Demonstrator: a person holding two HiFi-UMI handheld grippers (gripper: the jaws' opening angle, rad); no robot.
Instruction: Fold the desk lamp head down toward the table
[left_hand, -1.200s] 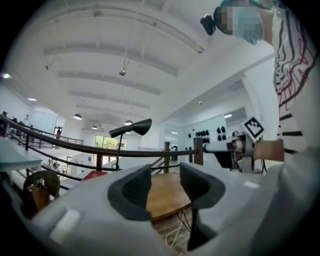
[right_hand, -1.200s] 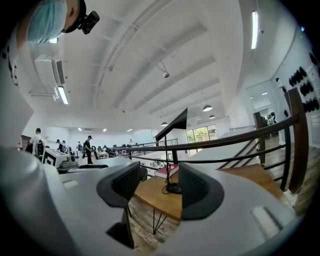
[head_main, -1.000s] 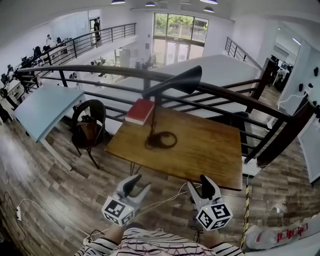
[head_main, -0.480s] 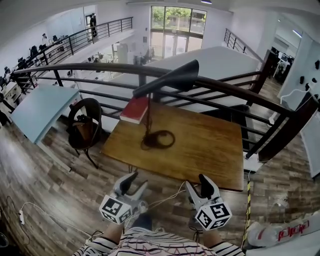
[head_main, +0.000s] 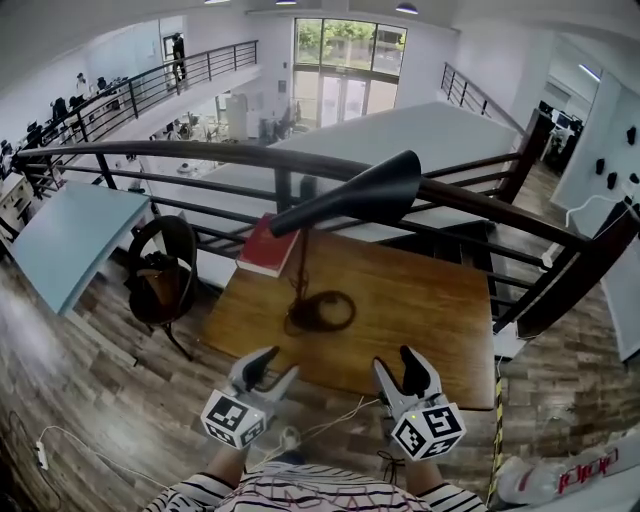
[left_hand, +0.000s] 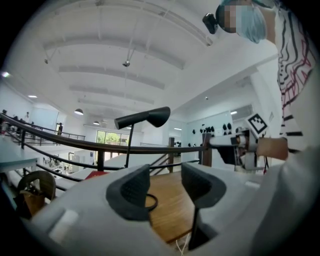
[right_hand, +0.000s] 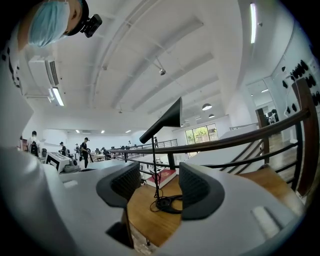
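Observation:
A black desk lamp stands on the wooden table (head_main: 420, 300). Its long cone head (head_main: 350, 195) is raised and points right, above a thin stem and a round base (head_main: 318, 312) ringed by its cord. The lamp head (left_hand: 145, 117) also shows in the left gripper view, and the lamp head (right_hand: 165, 120) shows in the right gripper view. My left gripper (head_main: 265, 372) is open, short of the table's near edge. My right gripper (head_main: 405, 375) is open too, level with that edge. Neither touches the lamp.
A red book (head_main: 268, 247) lies at the table's far left corner. A dark railing (head_main: 180, 152) runs behind the table. A black chair (head_main: 160, 265) and a light blue desk (head_main: 65, 235) stand to the left. A white cable (head_main: 320, 430) trails on the floor below me.
I have stepped closer to the table; the lamp and table look larger and nearer. Both grippers stay open and low in front of me.

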